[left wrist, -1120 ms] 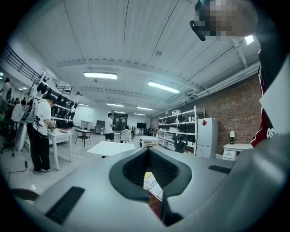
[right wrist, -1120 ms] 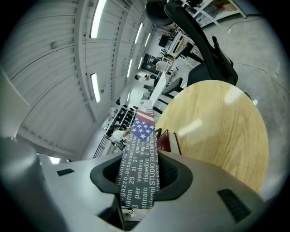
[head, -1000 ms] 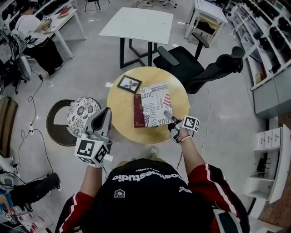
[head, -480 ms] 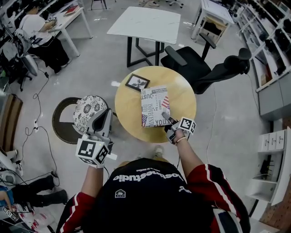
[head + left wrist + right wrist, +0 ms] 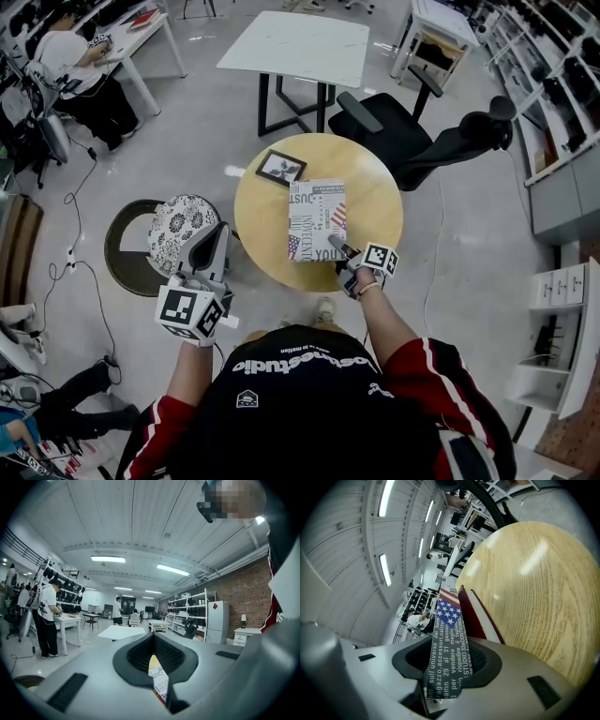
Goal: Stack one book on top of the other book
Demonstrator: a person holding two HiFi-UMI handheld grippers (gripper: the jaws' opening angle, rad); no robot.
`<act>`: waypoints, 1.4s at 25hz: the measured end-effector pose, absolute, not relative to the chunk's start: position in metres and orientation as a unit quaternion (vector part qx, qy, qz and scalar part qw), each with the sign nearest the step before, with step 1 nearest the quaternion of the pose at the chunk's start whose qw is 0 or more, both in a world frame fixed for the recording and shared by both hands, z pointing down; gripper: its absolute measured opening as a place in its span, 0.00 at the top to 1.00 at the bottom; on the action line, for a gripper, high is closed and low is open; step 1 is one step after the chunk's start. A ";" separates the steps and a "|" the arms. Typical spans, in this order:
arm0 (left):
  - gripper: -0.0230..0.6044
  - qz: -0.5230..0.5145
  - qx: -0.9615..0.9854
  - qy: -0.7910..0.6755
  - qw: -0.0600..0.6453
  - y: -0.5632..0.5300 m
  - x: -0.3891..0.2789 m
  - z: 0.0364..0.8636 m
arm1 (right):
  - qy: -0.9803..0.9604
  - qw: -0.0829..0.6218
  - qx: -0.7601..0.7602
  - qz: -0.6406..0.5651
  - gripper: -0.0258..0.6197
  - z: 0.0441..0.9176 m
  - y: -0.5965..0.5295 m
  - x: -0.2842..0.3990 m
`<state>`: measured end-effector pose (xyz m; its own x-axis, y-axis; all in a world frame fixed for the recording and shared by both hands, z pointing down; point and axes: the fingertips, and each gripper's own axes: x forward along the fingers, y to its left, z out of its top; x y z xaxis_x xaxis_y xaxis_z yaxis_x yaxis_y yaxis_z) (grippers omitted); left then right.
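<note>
Printed book (image 5: 316,219), likely stiff, light and glossy, lies squared on the dark red book (image 5: 474,616) at the centre of the worktop (image 5: 375,202). Right gripper (image 5: 339,251) pinches its 5 o'clock corner, jaws just eased slightly wider. Left gripper (image 5: 208,246), clenched and empty, hangs at 8 o'clock.

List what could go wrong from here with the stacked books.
1. The right tool, its jaws just opening, has a corner of the printed book between them; pulling away early could drag it askew on the red book.
2. The stack lies toward the near edge of the round table; a nudge might push it off.
</note>
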<state>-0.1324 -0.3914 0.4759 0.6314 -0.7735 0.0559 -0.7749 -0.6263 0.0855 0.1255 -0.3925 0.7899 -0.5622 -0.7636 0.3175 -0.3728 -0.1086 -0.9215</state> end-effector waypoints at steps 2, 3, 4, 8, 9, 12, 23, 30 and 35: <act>0.94 0.006 0.902 -0.430 0.048 -0.392 -0.132 0.475 | 0.653 0.138 -0.451 -0.593 0.64 0.792 -0.392 0.126; 0.94 0.006 0.902 -0.430 0.047 -0.392 -0.131 0.474 | 0.658 0.118 -0.462 -0.583 0.62 0.793 -0.392 0.128; 0.94 0.006 0.901 -0.431 0.046 -0.392 -0.131 0.474 | 0.664 0.091 -0.476 -0.569 0.61 0.795 -0.391 0.130; 0.94 0.002 0.900 -0.434 0.044 -0.392 -0.130 0.470 | 0.695 -0.046 -0.524 -0.491 0.50 0.801 -0.388 0.139; 0.94 0.001 0.900 -0.434 0.044 -0.391 -0.130 0.470 | 0.699 -0.072 -0.529 -0.475 0.50 0.802 -0.386 0.140; 0.94 -0.002 0.900 -0.433 0.043 -0.390 -0.125 0.467 | 0.703 -0.099 -0.539 -0.453 0.49 0.800 -0.385 0.146; 0.94 -0.001 0.900 -0.434 0.042 -0.390 -0.114 0.465 | 0.721 -0.088 -0.520 -0.449 0.49 0.787 -0.396 0.141; 0.94 -0.007 0.896 -0.441 0.045 -0.395 -0.115 0.468 | 0.723 -0.094 -0.537 -0.425 0.49 0.775 -0.404 0.162; 0.94 -0.011 0.897 -0.439 0.045 -0.406 -0.109 0.464 | 0.715 -0.088 -0.561 -0.407 0.49 0.753 -0.408 0.192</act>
